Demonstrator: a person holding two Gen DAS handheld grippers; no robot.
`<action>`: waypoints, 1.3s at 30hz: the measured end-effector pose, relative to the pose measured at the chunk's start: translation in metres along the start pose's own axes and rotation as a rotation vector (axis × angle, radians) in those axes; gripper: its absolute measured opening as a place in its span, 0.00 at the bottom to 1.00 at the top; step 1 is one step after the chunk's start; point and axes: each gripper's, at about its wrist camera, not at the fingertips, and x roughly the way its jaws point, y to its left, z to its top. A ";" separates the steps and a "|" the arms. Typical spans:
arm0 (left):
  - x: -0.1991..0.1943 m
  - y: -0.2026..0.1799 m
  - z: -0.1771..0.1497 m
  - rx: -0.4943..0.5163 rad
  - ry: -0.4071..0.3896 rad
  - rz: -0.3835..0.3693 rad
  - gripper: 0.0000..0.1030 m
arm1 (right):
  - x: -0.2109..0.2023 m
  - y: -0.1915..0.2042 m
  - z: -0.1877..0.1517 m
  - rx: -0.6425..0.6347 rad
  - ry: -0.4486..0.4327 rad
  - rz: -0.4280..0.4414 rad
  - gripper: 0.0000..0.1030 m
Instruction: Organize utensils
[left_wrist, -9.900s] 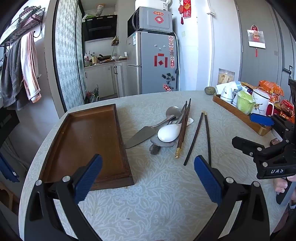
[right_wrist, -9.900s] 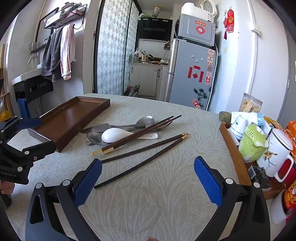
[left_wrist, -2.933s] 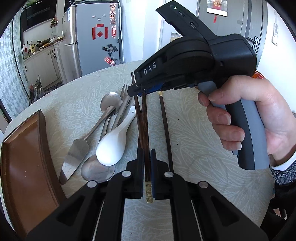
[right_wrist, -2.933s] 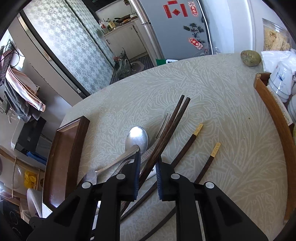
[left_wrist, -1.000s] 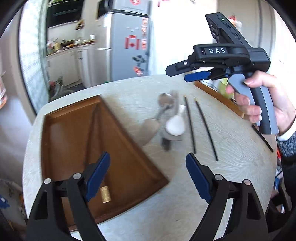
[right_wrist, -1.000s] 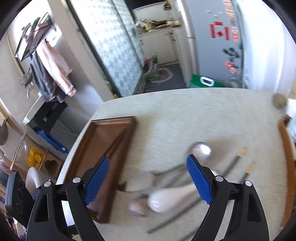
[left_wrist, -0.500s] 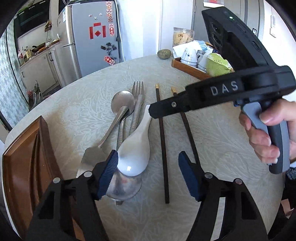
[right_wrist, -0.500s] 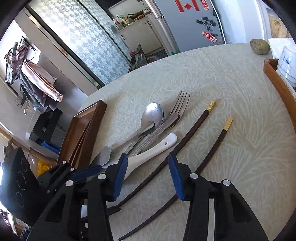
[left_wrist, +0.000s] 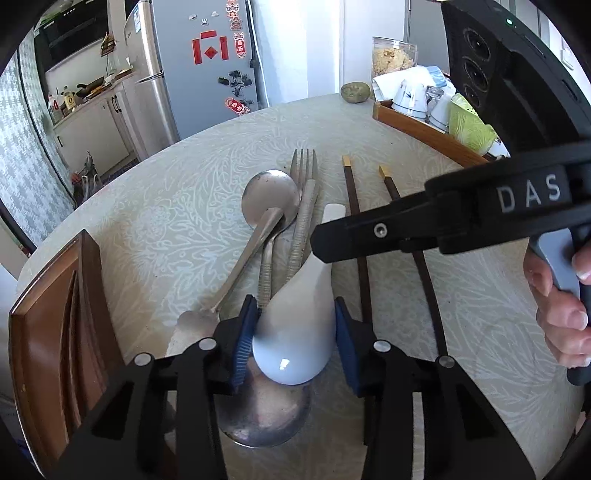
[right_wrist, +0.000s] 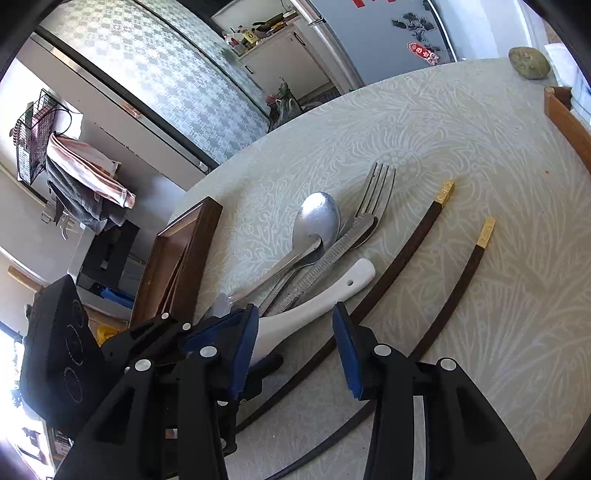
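- Left hand-held gripper (left_wrist: 293, 341) was down over the bowl of the white ceramic spoon (left_wrist: 295, 325); blue pads flanked the bowl on both sides, apparently just touching. Whether a firm pinch was made could not be told.
- Right hand-held gripper (right_wrist: 295, 349) hung spread and empty over the handle end of the same spoon (right_wrist: 314, 299), not touching it.
- The white spoon lay on top of the heap near the middle of the counter (left_wrist: 166, 206), its bowl resting on a large metal spoon (left_wrist: 264, 410). Another metal spoon (left_wrist: 269, 201), a fork (left_wrist: 304, 192) and a knife-like blade (left_wrist: 194, 326) lay under or beside it.
- Two dark chopsticks (left_wrist: 356, 236) lay apart just right of the heap.
- The wooden tray (left_wrist: 48, 332) sat at the counter's left edge; long dark pieces lay inside it, likely chopsticks.
- Judgement, step in hand: grasp the white spoon for transfer to the tray.
- To do it well: press the pads on the widest part of the bowl, since glazed ceramic is likely to slip; lift straight up so the handle clears the fork and does not drag the metal pieces; keep the right hand-held gripper clear of the lift path.
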 end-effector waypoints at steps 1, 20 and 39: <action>-0.001 0.002 0.000 -0.015 -0.002 -0.006 0.42 | 0.001 0.000 -0.001 0.006 0.004 0.002 0.41; -0.019 -0.011 -0.009 -0.028 -0.064 -0.058 0.33 | 0.010 0.003 -0.001 0.098 -0.024 -0.037 0.18; -0.101 0.066 -0.052 -0.174 -0.132 0.049 0.31 | 0.045 0.146 0.011 -0.076 0.034 0.118 0.10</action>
